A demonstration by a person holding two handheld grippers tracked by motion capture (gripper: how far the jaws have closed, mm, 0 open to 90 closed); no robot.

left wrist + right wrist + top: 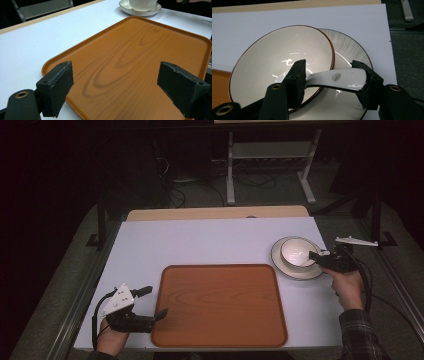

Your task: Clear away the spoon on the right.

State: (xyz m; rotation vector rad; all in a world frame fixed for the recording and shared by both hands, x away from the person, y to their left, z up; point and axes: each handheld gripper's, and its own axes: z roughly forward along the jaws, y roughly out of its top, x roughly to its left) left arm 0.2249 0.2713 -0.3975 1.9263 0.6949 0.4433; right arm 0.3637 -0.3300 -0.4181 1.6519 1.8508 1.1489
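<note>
Dim room — grey floor (280,195), metal stand (270,155).

A white table (210,245) carries an empty wood-grain tray (220,305). Beyond the table's far edge, a light metal stand (270,162) and cables (175,190) occupy the dark floor.

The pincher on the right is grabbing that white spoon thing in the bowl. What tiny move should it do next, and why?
Probably lift it a little, straight up. The right gripper has its jaws on either side of the white spoon handle, whose far end dips into the bowl on the plate. A small lift would clear the bowl's rim before carrying it toward the bare tray.
</note>
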